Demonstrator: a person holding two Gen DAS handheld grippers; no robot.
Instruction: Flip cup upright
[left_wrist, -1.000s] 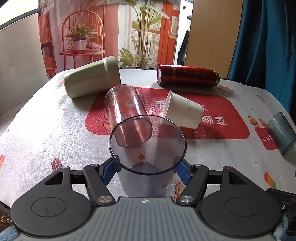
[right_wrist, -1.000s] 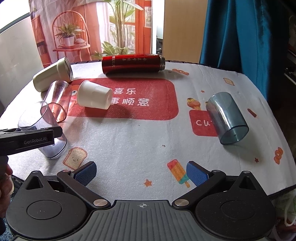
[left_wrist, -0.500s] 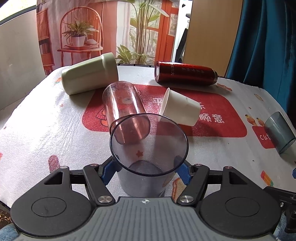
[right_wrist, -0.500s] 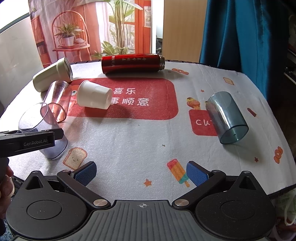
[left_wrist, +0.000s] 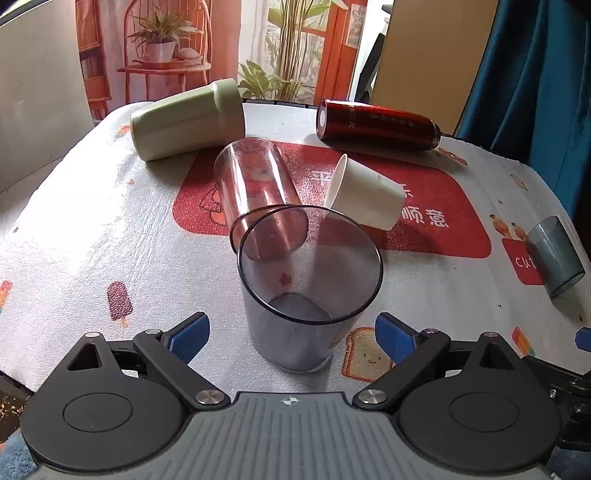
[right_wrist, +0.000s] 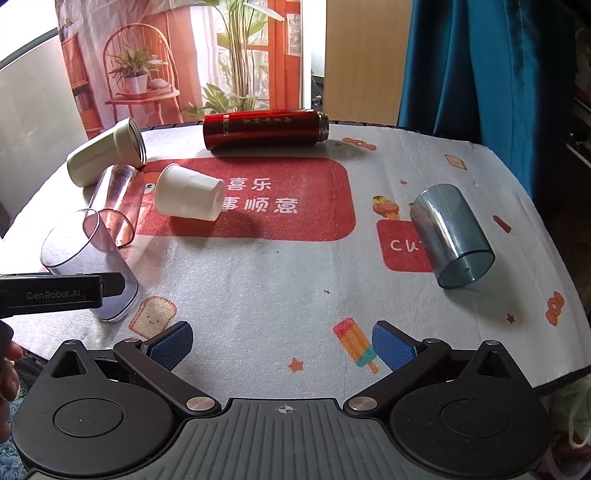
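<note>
A clear grey cup stands upright on the printed tablecloth, its mouth up; it also shows in the right wrist view. My left gripper is open, its blue pads apart on either side of the cup's base without touching it. My right gripper is open and empty over the cloth near the front edge. A clear pink cup, a white paper cup, a pale green cup and a blue-grey cup lie on their sides.
A red flask lies on its side at the back of the table. The pink cup lies just behind the upright cup. A blue curtain hangs at the right. The table's front edge is close to my right gripper.
My left gripper has opened and let go of the grey cup, which now stands by itself. The right gripper has not moved.
</note>
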